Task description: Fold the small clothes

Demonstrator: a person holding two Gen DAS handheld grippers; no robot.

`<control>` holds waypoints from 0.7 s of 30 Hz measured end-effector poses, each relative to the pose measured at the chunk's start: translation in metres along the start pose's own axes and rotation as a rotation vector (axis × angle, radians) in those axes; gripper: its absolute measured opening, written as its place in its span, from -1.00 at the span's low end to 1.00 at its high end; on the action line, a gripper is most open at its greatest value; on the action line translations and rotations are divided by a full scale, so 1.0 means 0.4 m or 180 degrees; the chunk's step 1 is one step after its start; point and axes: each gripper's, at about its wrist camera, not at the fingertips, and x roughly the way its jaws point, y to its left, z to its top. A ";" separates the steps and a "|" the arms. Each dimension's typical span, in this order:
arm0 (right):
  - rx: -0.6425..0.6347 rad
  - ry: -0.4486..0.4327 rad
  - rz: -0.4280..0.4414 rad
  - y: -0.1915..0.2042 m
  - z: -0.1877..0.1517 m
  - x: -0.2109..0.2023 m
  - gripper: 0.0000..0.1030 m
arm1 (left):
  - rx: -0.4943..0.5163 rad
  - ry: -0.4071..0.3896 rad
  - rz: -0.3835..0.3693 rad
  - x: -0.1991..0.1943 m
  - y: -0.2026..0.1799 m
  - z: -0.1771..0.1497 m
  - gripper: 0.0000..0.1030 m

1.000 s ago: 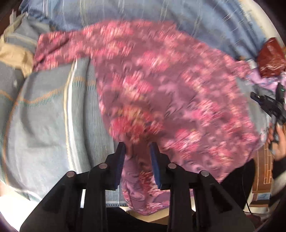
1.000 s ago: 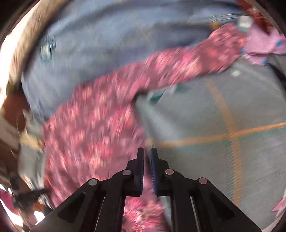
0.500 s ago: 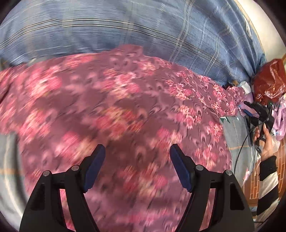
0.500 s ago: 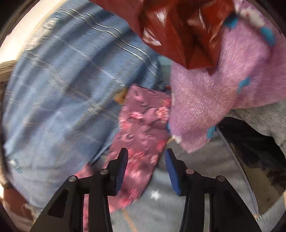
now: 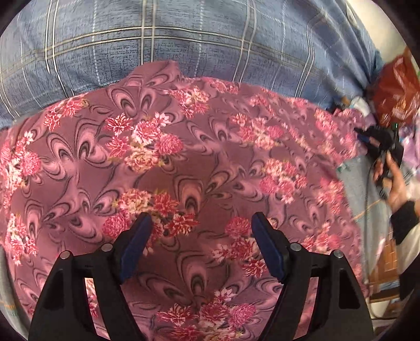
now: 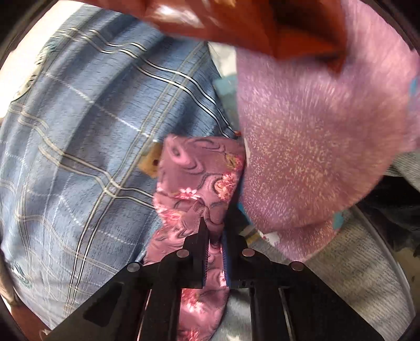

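Observation:
A purple-pink floral garment (image 5: 183,157) lies spread across the bed and fills the left wrist view. My left gripper (image 5: 200,217) hovers over its middle. Its jaws are opening wide, and the cloth lies under them, not pinched between them. My right gripper (image 6: 214,225) is closing, and its pads press a narrow end of the same floral garment (image 6: 199,170). In the left wrist view that right gripper (image 5: 378,139) sits at the garment's far right corner, held by a person's hand (image 5: 396,183).
Blue plaid bedding (image 5: 183,34) bulges behind the garment, also in the right wrist view (image 6: 78,131). A fuzzy pink garment (image 6: 315,131) lies right beside the right gripper. A red-brown plastic bag (image 6: 236,18) sits above it. Grey cloth (image 6: 354,262) covers the lower right.
My left gripper let go of the floral cloth, opened wide and moved over the spread garment. My right gripper swung to the garment's end, opened, then shut on it.

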 end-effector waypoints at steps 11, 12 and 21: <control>-0.1116 -0.0239 0.0201 0.307 -0.137 -0.203 -0.84 | -0.0488 -0.0036 -0.0388 -0.041 0.093 0.014 0.50; -0.1174 -0.0230 0.0273 0.335 -0.163 -0.212 -0.84 | -0.0511 -0.0044 -0.0380 -0.050 0.098 0.014 0.50; -0.1724 0.0268 0.0907 0.586 -0.481 -0.197 -0.84 | -0.0755 0.0066 -0.0112 -0.076 0.184 0.004 0.50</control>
